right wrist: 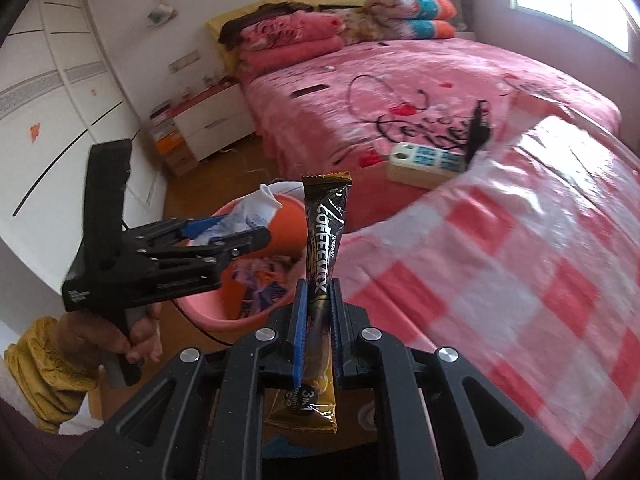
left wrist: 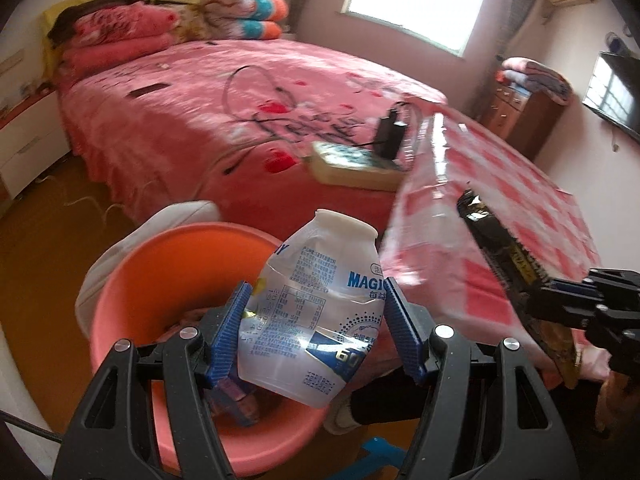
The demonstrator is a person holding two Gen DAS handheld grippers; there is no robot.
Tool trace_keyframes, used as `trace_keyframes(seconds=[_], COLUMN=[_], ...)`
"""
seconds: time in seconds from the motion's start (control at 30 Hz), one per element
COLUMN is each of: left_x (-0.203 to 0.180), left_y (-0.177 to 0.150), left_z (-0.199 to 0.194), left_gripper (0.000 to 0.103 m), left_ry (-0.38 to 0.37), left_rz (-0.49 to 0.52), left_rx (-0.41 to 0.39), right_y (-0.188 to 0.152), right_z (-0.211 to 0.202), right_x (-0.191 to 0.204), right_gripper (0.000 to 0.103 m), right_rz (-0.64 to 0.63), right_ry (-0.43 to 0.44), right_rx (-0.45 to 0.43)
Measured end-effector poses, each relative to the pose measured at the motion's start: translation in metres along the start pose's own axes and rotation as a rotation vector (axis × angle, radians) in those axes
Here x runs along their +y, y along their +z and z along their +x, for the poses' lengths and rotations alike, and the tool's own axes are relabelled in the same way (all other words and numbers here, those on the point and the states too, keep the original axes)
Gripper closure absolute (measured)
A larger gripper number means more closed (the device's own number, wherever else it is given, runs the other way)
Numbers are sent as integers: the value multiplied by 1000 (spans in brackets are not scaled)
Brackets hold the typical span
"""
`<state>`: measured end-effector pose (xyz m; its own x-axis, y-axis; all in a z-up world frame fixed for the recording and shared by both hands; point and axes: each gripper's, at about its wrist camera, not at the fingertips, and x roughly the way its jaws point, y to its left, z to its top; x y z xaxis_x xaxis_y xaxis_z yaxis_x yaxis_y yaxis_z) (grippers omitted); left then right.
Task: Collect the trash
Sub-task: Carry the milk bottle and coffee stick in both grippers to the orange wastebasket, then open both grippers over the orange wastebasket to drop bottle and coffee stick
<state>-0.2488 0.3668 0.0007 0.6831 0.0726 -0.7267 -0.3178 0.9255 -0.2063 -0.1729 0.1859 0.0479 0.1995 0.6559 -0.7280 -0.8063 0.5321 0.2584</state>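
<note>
At the lower centre of the left wrist view the left tool (left wrist: 316, 316) grips a crumpled clear bottle (left wrist: 316, 304) with a white neck, its blue label reading "MAGIC" (the rest is cut off), held over the orange-pink basin (left wrist: 132, 280) that already holds scraps. In the right wrist view the right tool (right wrist: 318, 328) is clamped on a black-and-gold sachet (right wrist: 324, 240) marked "COFFEEMIX" and "3 IN 1", upright at frame centre, right of the basin. The red-checked worktop (right wrist: 520, 280) fills the right side, its edge apparently just beside the basin, with bare floor at left.

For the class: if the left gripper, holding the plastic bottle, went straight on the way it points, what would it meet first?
Probably the pink bin: the left gripper with its bottle points down over the bin's opening, though depth is unclear.
</note>
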Motion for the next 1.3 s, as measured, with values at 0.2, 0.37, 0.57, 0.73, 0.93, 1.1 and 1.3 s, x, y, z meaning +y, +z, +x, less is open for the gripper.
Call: trace_keyframes(seconds=[0.2, 0.37, 0.57, 0.73, 0.93, 1.1, 1.3], left_x=[26, 44, 60, 62, 55, 36, 5], left_y=[-9, -17, -23, -22, -15, -9, 1], left_z=[10, 16, 22, 21, 21, 20, 10], left_gripper=[36, 36, 28, 23, 23, 22, 11], left_ry=[82, 132, 186, 236, 271, 289, 275], left_rz=[-40, -71, -105, -112, -106, -53, 18], left_rx=[27, 51, 78, 80, 81, 75, 15], right_y=[14, 24, 36, 35, 28, 17, 2], right_z=[27, 49, 69, 71, 47, 21, -6], right_x=[13, 25, 43, 35, 17, 2, -13], right_gripper=[92, 92, 89, 36, 22, 17, 13], right_rz=[-7, -20, -46, 10, 31, 21, 6], right_ry=[60, 104, 131, 149, 68, -39, -150], right_rx=[45, 75, 91, 74, 9, -65, -138])
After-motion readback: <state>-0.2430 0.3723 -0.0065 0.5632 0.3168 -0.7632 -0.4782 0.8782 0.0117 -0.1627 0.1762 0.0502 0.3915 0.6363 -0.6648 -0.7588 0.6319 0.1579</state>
